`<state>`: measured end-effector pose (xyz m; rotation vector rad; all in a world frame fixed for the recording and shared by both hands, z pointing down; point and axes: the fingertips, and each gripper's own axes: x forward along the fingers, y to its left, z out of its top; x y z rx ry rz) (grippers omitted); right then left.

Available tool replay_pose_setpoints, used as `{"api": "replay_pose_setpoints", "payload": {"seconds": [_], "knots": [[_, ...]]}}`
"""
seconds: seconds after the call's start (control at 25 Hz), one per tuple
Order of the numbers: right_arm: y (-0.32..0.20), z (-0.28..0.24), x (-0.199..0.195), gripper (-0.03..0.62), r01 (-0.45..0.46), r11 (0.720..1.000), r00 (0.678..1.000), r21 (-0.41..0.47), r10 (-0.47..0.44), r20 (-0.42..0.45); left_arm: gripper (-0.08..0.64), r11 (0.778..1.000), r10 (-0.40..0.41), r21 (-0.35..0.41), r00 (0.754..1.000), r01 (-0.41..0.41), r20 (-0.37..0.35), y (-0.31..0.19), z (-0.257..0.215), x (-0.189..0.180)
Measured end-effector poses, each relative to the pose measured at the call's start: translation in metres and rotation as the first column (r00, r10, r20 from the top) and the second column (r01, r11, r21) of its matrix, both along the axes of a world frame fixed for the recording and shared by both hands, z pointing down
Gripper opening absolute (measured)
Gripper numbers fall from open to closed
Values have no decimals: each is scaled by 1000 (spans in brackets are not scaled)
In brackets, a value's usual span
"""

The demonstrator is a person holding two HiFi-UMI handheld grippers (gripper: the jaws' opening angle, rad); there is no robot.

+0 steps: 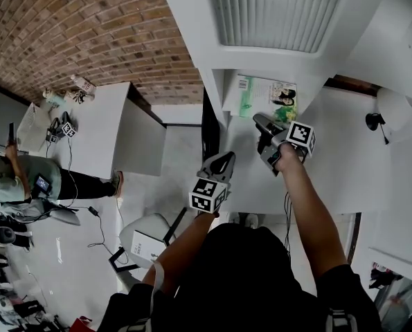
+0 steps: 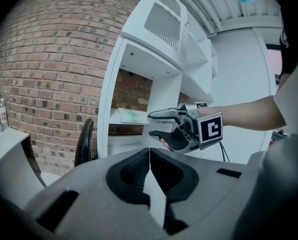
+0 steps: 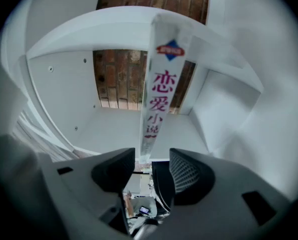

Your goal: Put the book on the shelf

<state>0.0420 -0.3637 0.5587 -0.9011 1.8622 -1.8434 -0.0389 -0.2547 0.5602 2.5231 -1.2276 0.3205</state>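
**pip:** so is the book [image 1: 264, 95] actually down? To me it's lying flat in the open shelf [image 2: 111, 84] compartment, spine toward the front edge, with the right gripper [image 1: 263, 134] right at it.

**dex:** yeah, I'd call it placed. In the right gripper view the fingers [image 3: 189, 171] stand apart. The end of the spine pokes just into the gap and neither pad presses on it. So that's a let-go, not a hold.

**pip:** what would you do from here?

**dex:** back straight out along the line the gripper points. Keep the fingers wide so neither one catches the spine and drags the book off the front edge. If it turns out to overhang, give the spine a gentle nudge toward the brick wall [image 2: 53, 84] behind the shelf, pushing square so it doesn't swivel.

**pip:** and the pose?

**dex:** right arm [image 1: 309, 206] is reached out nearly straight to the shelf. The gripper is about level and rolled so one finger sits above the other, which matches the flat book. The left gripper [image 1: 225, 161] hangs lower and nearer the body, elbow bent, tipped a bit down. Its fingers are shut together with nothing in them. It's well apart from the book and I'd leave it out of this.
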Motion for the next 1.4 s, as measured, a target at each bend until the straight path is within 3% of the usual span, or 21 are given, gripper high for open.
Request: {"api": "replay_pose_setpoints", "payload": {"seconds": [0.16, 0.44, 0.64, 0.96, 1.16, 1.4], "knots": [[13, 3, 2, 206, 10, 1000, 999, 24, -9, -54, 18, 1000, -3, -3, 1000, 3, -7, 6, 2, 1], [40, 2, 2, 104, -5, 1000, 1000, 26, 4, 15, 18, 1000, 0, 4, 1000, 0, -10, 18, 2, 5], [56, -7, 3, 71, 0, 998, 1000, 58, -1, 29, 18, 1000, 6, 5, 1000, -5, -11, 30, 3, 6], [81, -23, 9, 44, 0, 988, 998, 153, 9, -55, 18, 1000, 15, 8, 1000, -15, -22, 48, 3, 9], [103, -24, 16, 43, 24, 977, 988, 213, 10, -157, 18, 1000, 17, 3, 999, -17, -31, 58, 5, 7], [132, -24, 28, 40, 28, 968, 979, 250, 24, -201, 18, 1000, 28, 1, 999, -28, -46, 73, 4, 11]]}}
